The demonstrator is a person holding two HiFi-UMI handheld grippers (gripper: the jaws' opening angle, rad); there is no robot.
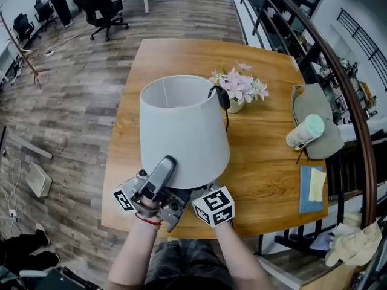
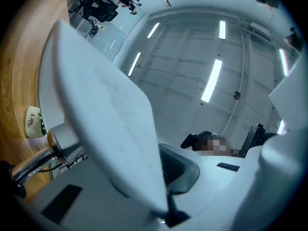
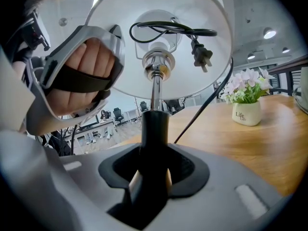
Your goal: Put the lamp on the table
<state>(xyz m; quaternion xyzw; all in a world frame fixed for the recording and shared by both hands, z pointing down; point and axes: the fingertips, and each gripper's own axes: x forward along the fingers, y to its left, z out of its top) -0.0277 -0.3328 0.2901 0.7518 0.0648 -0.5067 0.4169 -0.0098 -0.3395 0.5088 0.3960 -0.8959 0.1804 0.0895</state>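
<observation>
While the lamp (image 1: 181,122) hangs over the near part of the table (image 1: 266,168), both grippers have hold of it. The left gripper (image 2: 166,201) is pinched tight on the lower rim of the white shade (image 2: 103,109), w/ the shade wall caught btwn its jaws. In the head view one grey jaw lies up the outside of the shade. The right gripper (image 3: 150,177) is under the shade, clamped on the black stem (image 3: 154,129) w/ one pad each side. Above the stem a chrome rod runs up to the socket. The black cord (image 3: 192,37) is looped inside the shade w/ its plug dangling, and a length of it drops past the stem. The lamp stands approx. upright, w/ the shade's narrow end toward the head cam. Its base is hidden below the grippers, so I can't tell if it touches the tabletop.

A flower pot (image 1: 236,106) w/ pink blooms stands on the table just beyond the shade. A grey bag (image 1: 320,110) lies at the table's right edge w/ a pale rolled item on it, poss. a cloth. A blue notebook (image 1: 308,201) w/ a yellow note sits near the right front corner. Office chairs (image 1: 100,5) stand on the wood floor past the table's far side.
</observation>
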